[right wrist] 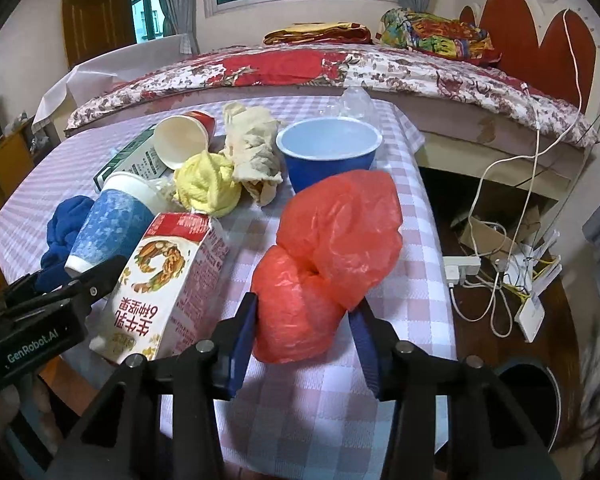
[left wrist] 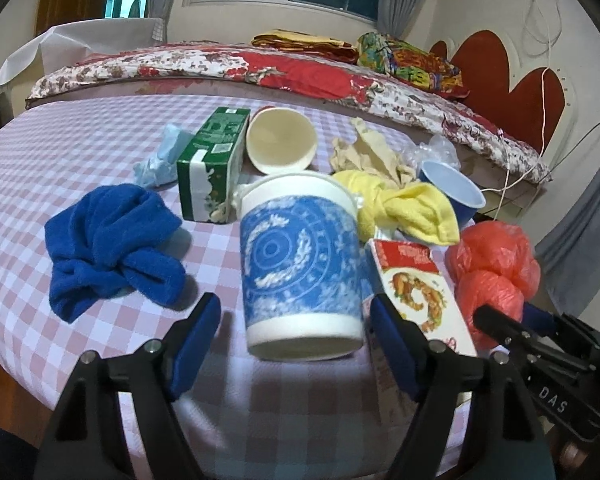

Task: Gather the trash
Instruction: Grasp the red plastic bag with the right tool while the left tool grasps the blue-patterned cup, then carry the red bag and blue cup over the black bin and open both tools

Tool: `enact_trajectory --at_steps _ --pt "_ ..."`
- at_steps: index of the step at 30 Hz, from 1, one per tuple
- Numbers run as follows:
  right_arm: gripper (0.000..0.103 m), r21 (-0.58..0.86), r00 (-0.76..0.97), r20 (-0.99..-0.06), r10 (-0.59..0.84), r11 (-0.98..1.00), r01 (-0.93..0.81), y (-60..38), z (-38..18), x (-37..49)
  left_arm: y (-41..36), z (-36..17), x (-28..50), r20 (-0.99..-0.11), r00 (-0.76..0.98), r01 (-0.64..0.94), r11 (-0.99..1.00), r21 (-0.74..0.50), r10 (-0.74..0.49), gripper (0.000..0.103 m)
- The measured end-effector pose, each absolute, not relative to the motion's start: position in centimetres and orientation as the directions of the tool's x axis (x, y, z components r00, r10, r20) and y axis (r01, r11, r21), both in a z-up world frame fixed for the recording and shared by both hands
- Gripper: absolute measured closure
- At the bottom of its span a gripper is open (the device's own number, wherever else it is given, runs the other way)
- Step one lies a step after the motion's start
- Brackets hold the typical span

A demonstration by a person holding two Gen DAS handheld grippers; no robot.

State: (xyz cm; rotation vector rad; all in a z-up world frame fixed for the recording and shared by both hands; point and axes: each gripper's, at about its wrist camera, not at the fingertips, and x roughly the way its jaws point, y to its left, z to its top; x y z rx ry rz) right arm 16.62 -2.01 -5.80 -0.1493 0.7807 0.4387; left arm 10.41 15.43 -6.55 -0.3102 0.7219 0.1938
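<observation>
Left wrist view: left gripper is spread wide w/ the blue-and-white paper cup sitting right between the blue pads, but there's a clear gap on both sides, so not gripping yet. Cup lies dead ahead of it, standing but tipped a bit, long axis roughly up-down, mouth pointing up and away toward the bed, base nearest the gripper. The red-and-white carton is just beside the cup on its right and close to the right-hand pad, so imo closing in could clip it. Everything's on the checked tabletop.

Right wrist view: right gripper has its pads pressed into the near lobe of the red plastic bag, so it's clamped on that. Bag is straight in front, near the tabletop's right edge, a two-lobe lump w/ its long axis running away from the gripper, up and slightly right toward the blue bowl. The carton lies just left of it, top end pointing back at the gripper.

Right hand is on the bag, left is nearer the cup, obv.
</observation>
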Motion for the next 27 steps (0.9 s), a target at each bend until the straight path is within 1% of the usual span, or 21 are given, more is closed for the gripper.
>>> enact_trajectory --at_steps 3,4,5,6,7,9,18,23,27 --pt "0.055 0.037 0.614 -0.717 0.33 0.898 -0.439 -2.0 -6.1 17.0 15.3 -6.8 11.1 -0.684 0.726 -0.276 0.942 -0.191 0.074 0.025" --pt "0.056 0.04 0.61 -0.719 0.332 0.897 -0.441 -2.0 -6.2 17.2 15.5 -6.8 11.1 -0.682 0.728 -0.276 0.939 -0.204 0.065 0.031" --pt "0.062 0.048 0.607 -0.718 0.34 0.894 -0.445 -2.1 -6.2 17.2 15.7 -6.9 11.2 -0.684 0.728 -0.266 0.941 -0.211 0.052 0.043" --pt "0.072 0.049 0.611 -0.714 0.343 0.894 -0.445 -2.2 -6.1 17.1 15.7 -6.8 11.1 -0.68 0.732 -0.256 0.943 -0.21 0.048 0.043" --pt "0.075 0.048 0.614 -0.71 0.345 0.894 -0.446 -2.3 -6.0 17.0 15.8 -6.6 10.8 -0.674 0.737 -0.253 0.946 -0.202 0.053 0.044" --pt "0.077 0.042 0.619 -0.704 0.348 0.891 -0.452 -2.5 -5.7 16.7 15.6 -6.2 10.2 -0.664 0.746 -0.241 0.951 -0.195 0.053 0.044" --pt "0.079 0.05 0.637 -0.679 0.363 0.89 -0.454 -4.0 -5.0 14.8 14.6 -5.5 7.5 -0.66 0.749 -0.217 0.962 -0.167 0.054 0.044" --pt "0.08 0.052 0.669 -0.645 0.369 0.895 -0.444 -5.8 -3.8 13.6 13.6 -3.7 6.4 -0.621 0.781 -0.196 0.97 -0.141 0.068 0.044" --pt "0.08 0.044 0.707 -0.612 0.353 0.909 -0.415 -7.8 -2.8 12.4 11.8 -2.4 6.4 -0.588 0.808 -0.141 0.981 -0.131 0.038 0.044"
